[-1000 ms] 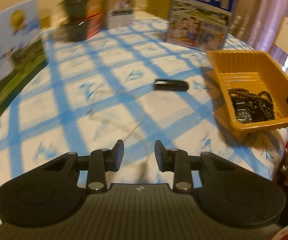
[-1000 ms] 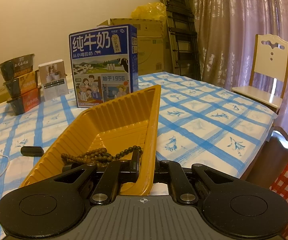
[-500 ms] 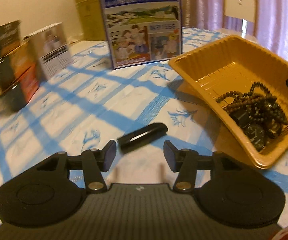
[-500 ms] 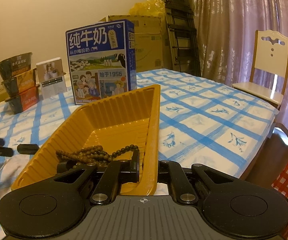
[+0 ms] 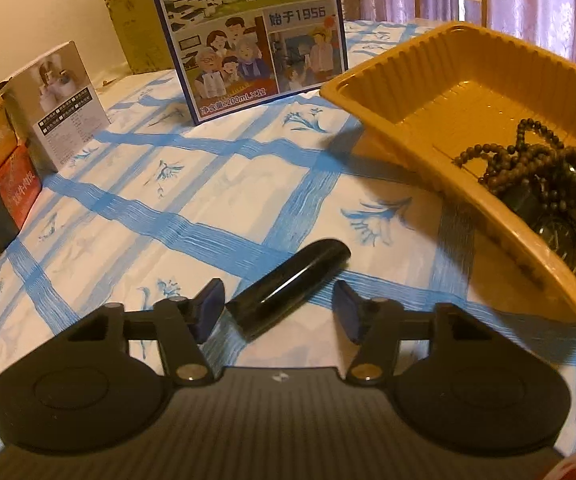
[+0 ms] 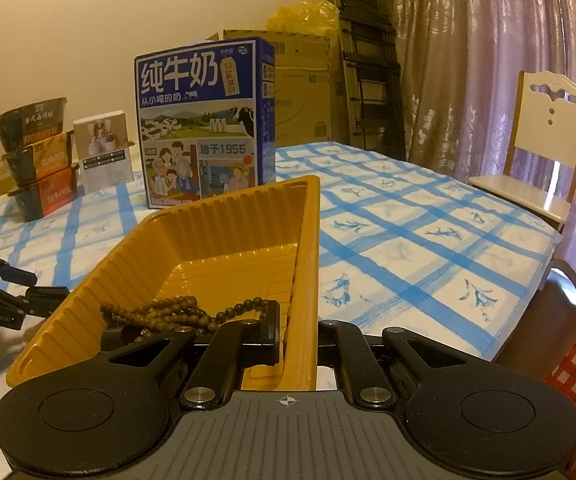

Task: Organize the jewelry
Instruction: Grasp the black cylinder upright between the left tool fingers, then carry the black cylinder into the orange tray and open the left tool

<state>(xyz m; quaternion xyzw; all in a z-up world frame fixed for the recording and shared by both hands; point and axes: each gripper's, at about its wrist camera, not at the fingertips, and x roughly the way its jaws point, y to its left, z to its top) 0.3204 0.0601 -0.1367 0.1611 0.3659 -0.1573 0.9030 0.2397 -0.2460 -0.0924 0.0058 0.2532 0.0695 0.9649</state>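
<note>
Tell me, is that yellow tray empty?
No. The yellow tray holds brown beads and a dark watch at one end; the rest is bare.

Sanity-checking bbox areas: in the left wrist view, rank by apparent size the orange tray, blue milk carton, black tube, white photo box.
1. orange tray and blue milk carton: similar, both cropped by the frame, so unranked.
2. white photo box
3. black tube, though nearest the camera.

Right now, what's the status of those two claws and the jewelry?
Left gripper open, straddling glossy black tube on the blue-checked tablecloth. Right gripper shut on ribbed orange plastic tray wall. Brown beads inside. Nothing blocking.
</note>
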